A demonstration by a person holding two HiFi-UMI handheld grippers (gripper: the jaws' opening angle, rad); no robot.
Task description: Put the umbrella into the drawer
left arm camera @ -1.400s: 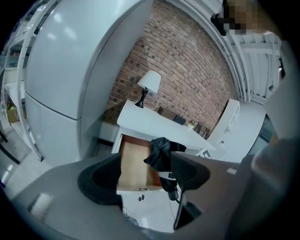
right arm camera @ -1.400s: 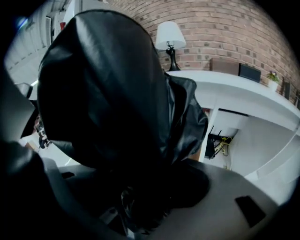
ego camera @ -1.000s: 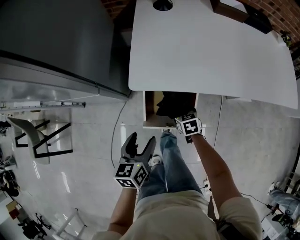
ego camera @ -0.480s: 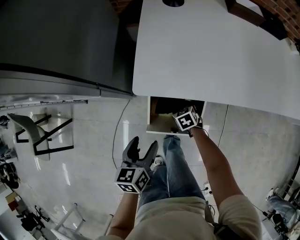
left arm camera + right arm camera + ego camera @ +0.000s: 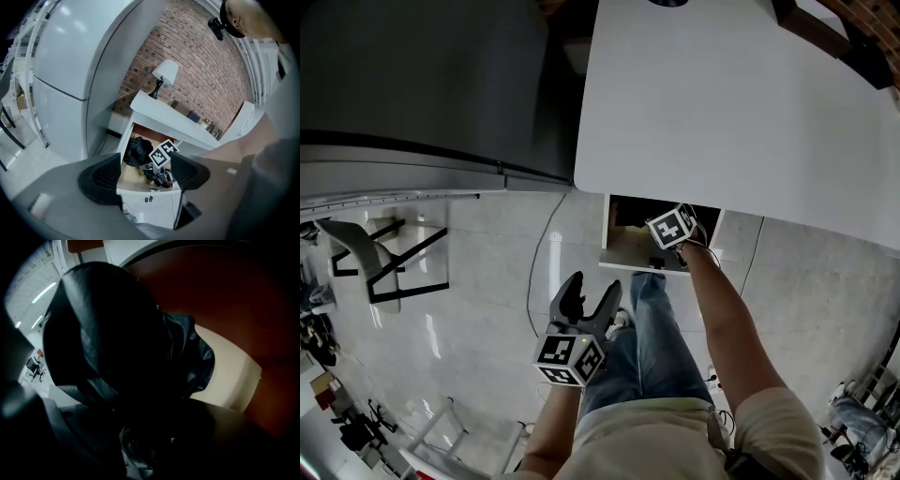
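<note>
The black folded umbrella (image 5: 117, 343) fills the right gripper view and lies in the open wooden drawer (image 5: 642, 253) under the white table. My right gripper (image 5: 673, 228) reaches steeply down into that drawer. Its jaws are opening, with the umbrella's dark fabric still between them and pressed against them. In the left gripper view the umbrella (image 5: 137, 150) rests at the drawer's left, with the right gripper (image 5: 163, 153) beside it. My left gripper (image 5: 592, 289) hangs over the floor in front of the drawer, open and empty; its jaws (image 5: 145, 173) frame the drawer (image 5: 140, 185).
The white table (image 5: 741, 103) overhangs the drawer; a lamp (image 5: 164, 75) stands on it against a brick wall. A tall grey cabinet (image 5: 412, 84) stands left of the table. A cable (image 5: 539, 272) runs across the tiled floor. A chair (image 5: 366, 262) stands at far left.
My right gripper has sunk into the drawer with the umbrella, which no longer shows above the drawer's front. The left gripper has stayed open in front of the drawer.
</note>
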